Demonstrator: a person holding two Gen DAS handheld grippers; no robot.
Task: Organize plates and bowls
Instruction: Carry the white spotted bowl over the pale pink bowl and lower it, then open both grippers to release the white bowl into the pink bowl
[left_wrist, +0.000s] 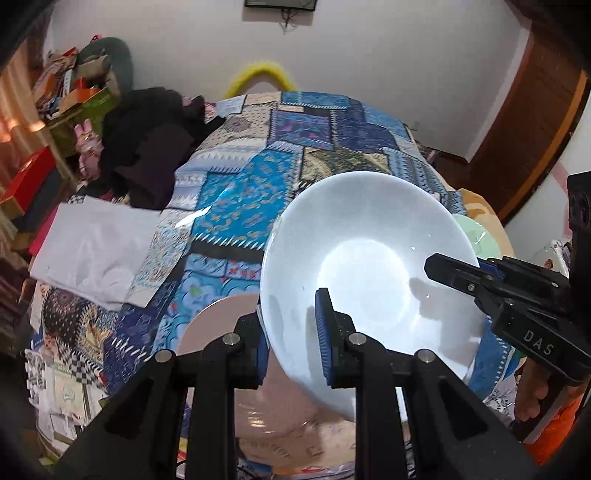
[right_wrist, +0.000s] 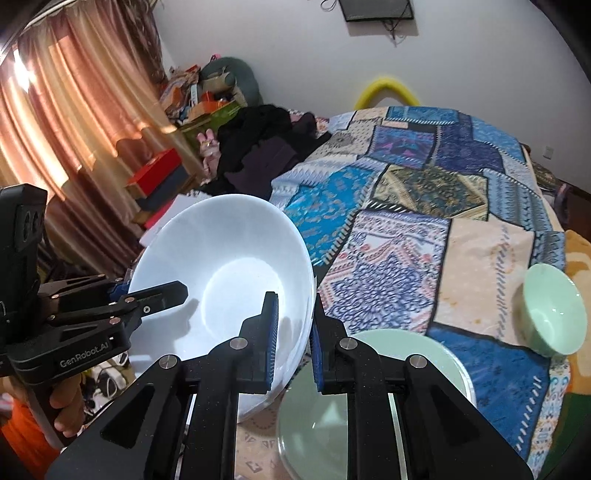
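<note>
A large white bowl (left_wrist: 365, 266) (right_wrist: 229, 277) is held tilted above the bed by both grippers. My left gripper (left_wrist: 291, 332) is shut on its near left rim, one finger inside and one outside. My right gripper (right_wrist: 293, 334) is shut on the opposite rim and also shows in the left wrist view (left_wrist: 476, 273). The left gripper shows in the right wrist view (right_wrist: 125, 291). A pink plate (left_wrist: 218, 325) lies under the bowl. A pale green plate (right_wrist: 417, 354) lies below my right gripper. A small green bowl (right_wrist: 554, 314) sits on the bed to the right.
A patchwork blue bedspread (right_wrist: 424, 192) covers the bed. Dark clothes (left_wrist: 147, 144) and a white folded cloth (left_wrist: 96, 243) lie at its far left. Boxes and clutter (right_wrist: 162, 177) stand by the curtain. A wooden door (left_wrist: 528, 122) is at the right.
</note>
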